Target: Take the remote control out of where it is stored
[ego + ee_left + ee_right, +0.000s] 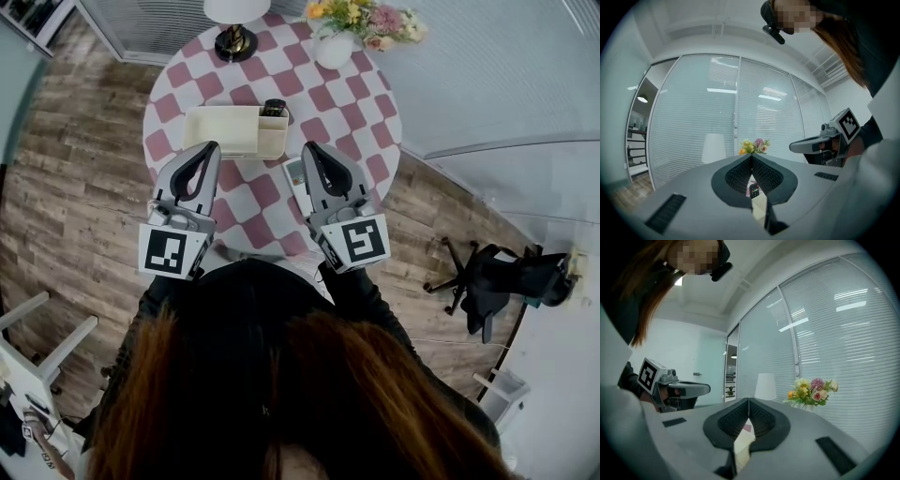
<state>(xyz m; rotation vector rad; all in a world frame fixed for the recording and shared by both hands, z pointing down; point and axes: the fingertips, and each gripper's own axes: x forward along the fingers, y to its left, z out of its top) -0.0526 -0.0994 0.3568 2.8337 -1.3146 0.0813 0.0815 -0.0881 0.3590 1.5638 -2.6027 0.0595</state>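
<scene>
A dark remote (pixel 274 108) stands upright in the right end compartment of a cream storage box (pixel 225 131) on the round checkered table (pixel 370 112). In the left gripper view the remote (pixel 753 190), with coloured buttons, shows through the gap below the jaw tips, above the box (pixel 759 206). My left gripper (pixel 212 146) hovers just in front of the box, jaws together and empty. My right gripper (pixel 307 148) is held level beside it, right of the box, also shut and empty. Each gripper shows in the other's view: the right gripper (pixel 793 147) and the left gripper (pixel 708 389).
A flat light-coloured object (pixel 294 173) lies on the table under the right gripper. A lamp (pixel 234 39) and a vase of flowers (pixel 336 42) stand at the table's far side. A glass wall with blinds lies beyond, and an office chair (pixel 487 277) stands to the right on the wooden floor.
</scene>
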